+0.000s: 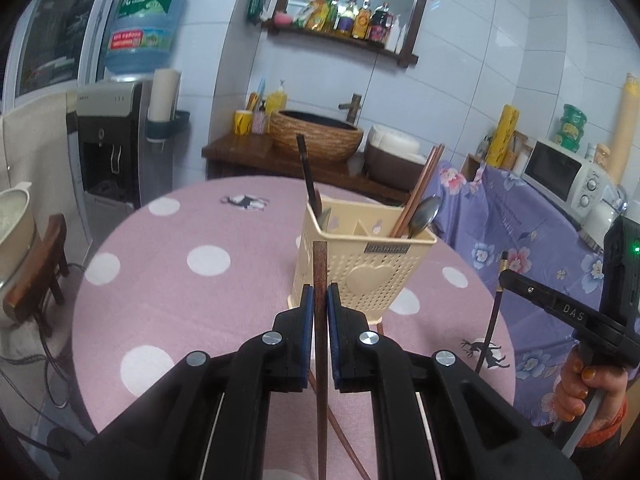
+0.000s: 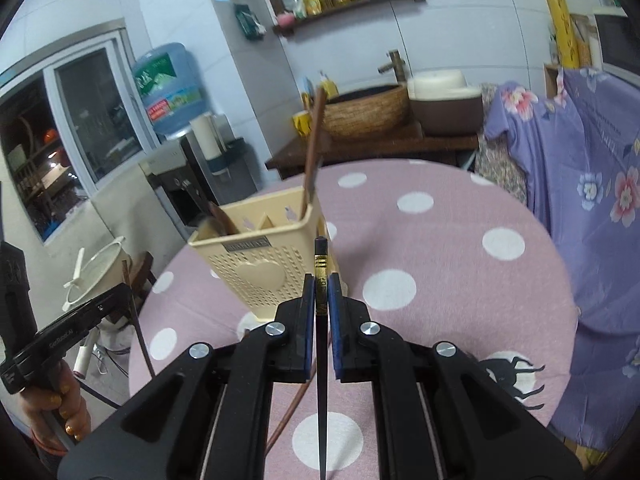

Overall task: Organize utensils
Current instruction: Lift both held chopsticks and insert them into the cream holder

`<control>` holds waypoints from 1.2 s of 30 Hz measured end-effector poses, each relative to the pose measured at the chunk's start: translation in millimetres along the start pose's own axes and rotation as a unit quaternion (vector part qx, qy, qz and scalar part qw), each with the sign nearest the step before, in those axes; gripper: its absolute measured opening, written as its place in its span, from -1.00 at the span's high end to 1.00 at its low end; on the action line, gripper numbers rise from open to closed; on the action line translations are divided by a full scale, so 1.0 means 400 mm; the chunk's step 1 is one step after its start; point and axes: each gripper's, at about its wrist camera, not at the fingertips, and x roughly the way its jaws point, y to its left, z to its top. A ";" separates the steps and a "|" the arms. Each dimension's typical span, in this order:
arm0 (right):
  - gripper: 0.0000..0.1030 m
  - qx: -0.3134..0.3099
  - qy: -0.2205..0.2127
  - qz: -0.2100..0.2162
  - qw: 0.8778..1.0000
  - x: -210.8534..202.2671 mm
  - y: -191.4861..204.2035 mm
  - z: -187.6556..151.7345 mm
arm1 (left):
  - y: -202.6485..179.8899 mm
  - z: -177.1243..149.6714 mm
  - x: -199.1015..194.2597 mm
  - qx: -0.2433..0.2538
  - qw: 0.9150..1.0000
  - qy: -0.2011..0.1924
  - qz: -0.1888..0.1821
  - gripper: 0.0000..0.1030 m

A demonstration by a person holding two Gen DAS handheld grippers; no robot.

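In the left wrist view my left gripper (image 1: 320, 292) is shut on a brown wooden chopstick (image 1: 320, 268) that stands upright between the blue pads. Just behind it is a cream perforated utensil basket (image 1: 360, 268). The basket holds a dark-handled utensil (image 1: 306, 176), brown chopsticks (image 1: 424, 184) and a metal spoon (image 1: 426, 210). My right gripper (image 2: 320, 284) is shut on a black chopstick (image 2: 320, 264) with a gold band, in front of the same basket (image 2: 256, 256). Each gripper also shows at the edge of the other's view. Another brown chopstick (image 2: 288, 412) lies on the pink dotted table (image 2: 440, 240).
A purple floral cloth (image 2: 580, 160) drapes beside the table on the right. Behind the table stands a wooden counter with a woven basin (image 1: 316, 136), and a water dispenser (image 1: 108, 148) at the left. A microwave (image 1: 568, 176) sits at the right, a wooden stool (image 1: 36, 280) at the left.
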 end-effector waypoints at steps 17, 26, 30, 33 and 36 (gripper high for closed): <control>0.85 -0.035 -0.024 0.008 0.999 -0.067 0.051 0.021 | -0.005 0.020 -0.041 0.014 1.000 -0.023 0.003 0.85; 0.85 -0.044 -0.028 0.023 0.998 -0.081 0.066 0.058 | -0.016 0.056 -0.078 0.028 0.999 -0.040 -0.006 0.85; 0.85 -0.044 -0.041 0.032 0.998 -0.094 0.080 0.116 | -0.035 0.106 -0.095 0.041 0.998 -0.052 -0.020 0.85; 0.85 -0.050 -0.064 0.030 0.996 -0.112 0.101 0.181 | -0.058 0.171 -0.108 0.045 0.996 -0.068 -0.031 0.85; 0.85 -0.050 -0.084 0.027 0.995 -0.122 0.126 0.261 | -0.077 0.253 -0.115 0.042 0.995 -0.089 -0.032 0.84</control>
